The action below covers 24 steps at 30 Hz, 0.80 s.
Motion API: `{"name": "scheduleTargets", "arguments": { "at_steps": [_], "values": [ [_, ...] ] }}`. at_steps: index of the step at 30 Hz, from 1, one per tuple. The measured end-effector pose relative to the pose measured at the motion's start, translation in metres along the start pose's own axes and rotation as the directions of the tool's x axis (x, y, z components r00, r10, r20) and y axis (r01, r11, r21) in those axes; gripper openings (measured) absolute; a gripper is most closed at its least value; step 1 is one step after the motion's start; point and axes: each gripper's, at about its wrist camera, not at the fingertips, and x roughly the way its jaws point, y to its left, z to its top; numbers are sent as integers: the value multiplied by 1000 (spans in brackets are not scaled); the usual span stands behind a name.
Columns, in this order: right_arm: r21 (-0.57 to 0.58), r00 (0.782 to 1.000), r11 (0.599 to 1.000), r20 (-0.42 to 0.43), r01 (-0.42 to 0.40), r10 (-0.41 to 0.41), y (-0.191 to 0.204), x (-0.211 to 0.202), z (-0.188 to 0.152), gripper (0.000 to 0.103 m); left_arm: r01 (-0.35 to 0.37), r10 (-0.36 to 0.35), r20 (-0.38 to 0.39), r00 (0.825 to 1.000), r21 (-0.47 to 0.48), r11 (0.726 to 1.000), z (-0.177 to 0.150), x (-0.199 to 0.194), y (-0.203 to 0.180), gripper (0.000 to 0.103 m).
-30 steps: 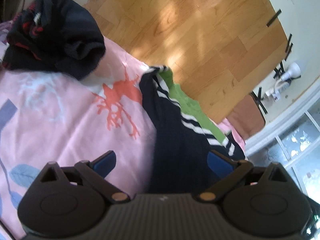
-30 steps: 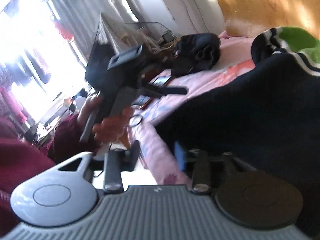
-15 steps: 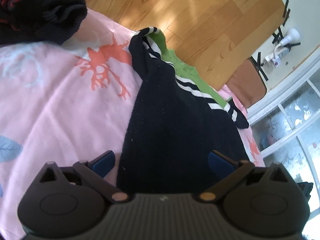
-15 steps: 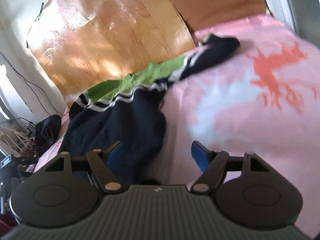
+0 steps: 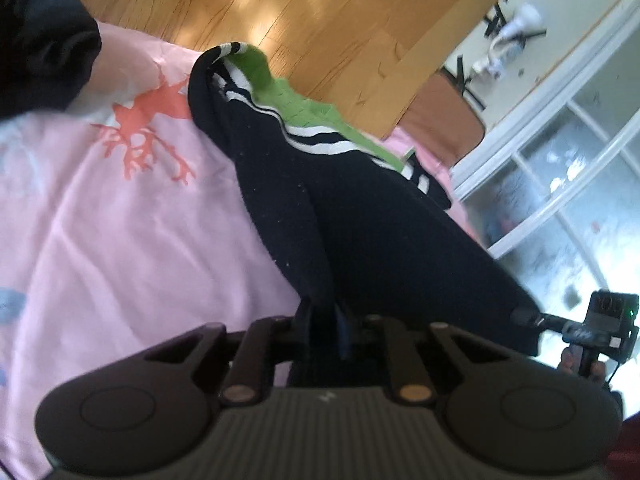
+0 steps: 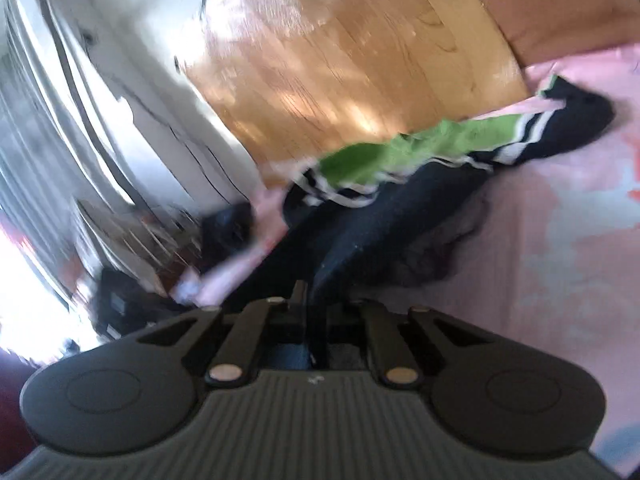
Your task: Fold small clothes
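Both grippers closing on navy garment, cloth btwn jaws.
Left gripper & right gripper each pinch a near-edge fold; garment, green/white-striped far end, lies across pink sheet by bed edge.

Close wrist views, garment apparently shared

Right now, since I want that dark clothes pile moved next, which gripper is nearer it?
Left. Both jaws are closing on the black garment; the left gripper grips the side toward the dark pile, the right gripper the far side.
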Motion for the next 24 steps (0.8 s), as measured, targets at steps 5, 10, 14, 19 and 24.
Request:
{"name": "scheduleTargets", "arguments": {
  "at_steps": [5, 10, 14, 19, 24],
  "values": [
    [-198, 884, 890, -150, 412, -443, -18, 24, 0, 38, -92, 95, 47, 994, -60, 994, 3, -10, 26, 53],
    [-101, 959, 954, 2, 283, -285, 3, 48, 66, 40, -93, 133, 225, 965, -181, 979, 12, -30, 55, 62],
    [-243, 995, 965, 6, 100, -101, 78, 138, 111, 41, -87, 148, 263, 953, -231, 969, 9, -22, 65, 63],
    [-365, 996, 931, -63, 28, -55, 161, 282, 142, 52, -67, 116, 259, 959, -191, 979, -2, -20, 60, 70],
    [-462, 942, 881, -241, 99, -233, 196, 405, 145, 56, -34, 87, 289, 953, -183, 982, -10, -31, 63, 78]
  ]
}}
